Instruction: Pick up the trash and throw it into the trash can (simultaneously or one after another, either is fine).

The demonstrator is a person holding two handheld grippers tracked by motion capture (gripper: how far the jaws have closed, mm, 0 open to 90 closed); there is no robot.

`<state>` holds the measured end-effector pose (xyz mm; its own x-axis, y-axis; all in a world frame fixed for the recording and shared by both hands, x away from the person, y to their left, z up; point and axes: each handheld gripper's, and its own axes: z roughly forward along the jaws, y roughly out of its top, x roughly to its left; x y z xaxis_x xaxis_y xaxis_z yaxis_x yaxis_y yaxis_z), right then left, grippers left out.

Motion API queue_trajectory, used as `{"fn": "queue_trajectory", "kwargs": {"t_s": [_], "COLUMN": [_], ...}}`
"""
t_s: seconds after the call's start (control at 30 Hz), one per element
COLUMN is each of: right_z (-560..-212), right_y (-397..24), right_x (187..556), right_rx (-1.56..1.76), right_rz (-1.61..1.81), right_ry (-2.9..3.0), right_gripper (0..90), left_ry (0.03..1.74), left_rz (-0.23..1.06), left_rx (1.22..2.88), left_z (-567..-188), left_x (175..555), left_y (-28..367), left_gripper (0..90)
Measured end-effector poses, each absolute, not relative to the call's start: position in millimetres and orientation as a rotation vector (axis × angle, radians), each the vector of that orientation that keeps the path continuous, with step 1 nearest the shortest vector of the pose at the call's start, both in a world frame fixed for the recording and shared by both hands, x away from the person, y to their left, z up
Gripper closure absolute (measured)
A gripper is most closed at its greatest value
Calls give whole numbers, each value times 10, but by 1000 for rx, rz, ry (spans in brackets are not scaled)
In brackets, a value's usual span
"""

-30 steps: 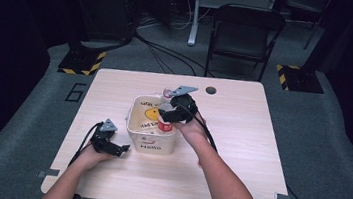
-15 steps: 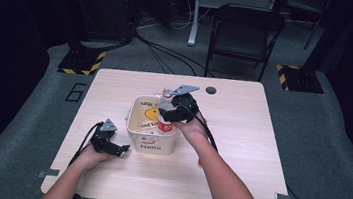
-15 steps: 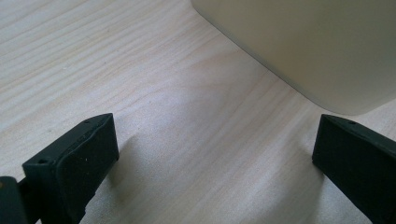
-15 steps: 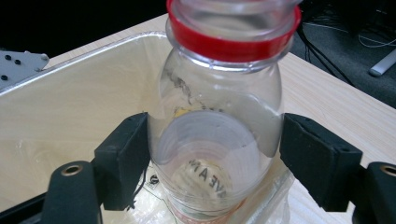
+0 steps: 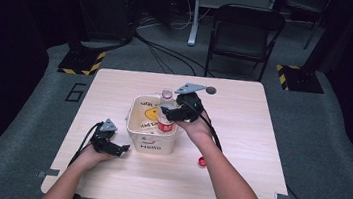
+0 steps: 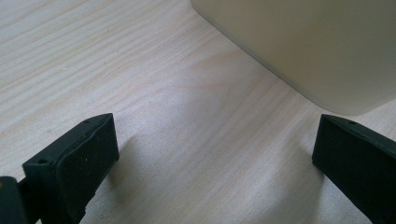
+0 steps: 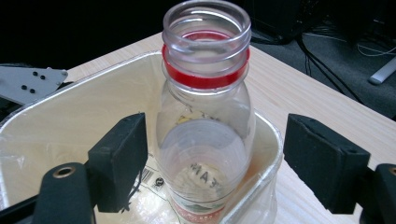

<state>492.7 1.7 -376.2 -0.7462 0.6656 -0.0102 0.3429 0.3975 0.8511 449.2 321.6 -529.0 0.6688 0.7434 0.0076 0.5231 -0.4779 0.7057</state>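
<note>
A clear, capless plastic bottle [image 7: 205, 140] with a red neck ring stands upright in a cream bin [image 5: 151, 144] marked "Hello", at the table's middle. My right gripper [image 7: 215, 158] reaches over the bin's right rim, one jaw on each side of the bottle [image 5: 165, 121]. Its jaws have just been opening; a gap shows between each pad and the bottle, so it is open. My left gripper [image 5: 122, 147] rests on the table left of the bin, open, with bare wood between its jaws [image 6: 215, 158]. The bin's wall [image 6: 303, 42] is just ahead of it.
A small red cap [image 5: 201, 161] lies on the table right of the bin, beside my right forearm. A dark round spot [image 5: 211, 90] sits near the table's far edge. A black chair [image 5: 245, 32] stands behind the table. Cables run across the grey floor.
Little differs: the bottle stands in the bin as before, and both hands stay about where they were.
</note>
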Motion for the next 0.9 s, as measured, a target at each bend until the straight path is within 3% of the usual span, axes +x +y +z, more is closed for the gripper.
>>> {"fn": "queue_trajectory", "kwargs": {"t_s": [0.9], "right_z": [-3603], "right_y": [-288], "right_x": [4689], "right_rx": [908], "right_rz": [1352], "right_ry": [2219], "right_gripper": [230], "left_ry": [972], "left_rz": [411], "left_rx": [2191], "left_z": [-5290], "left_x": [4491], "left_y": [3216], "left_gripper": [2]}}
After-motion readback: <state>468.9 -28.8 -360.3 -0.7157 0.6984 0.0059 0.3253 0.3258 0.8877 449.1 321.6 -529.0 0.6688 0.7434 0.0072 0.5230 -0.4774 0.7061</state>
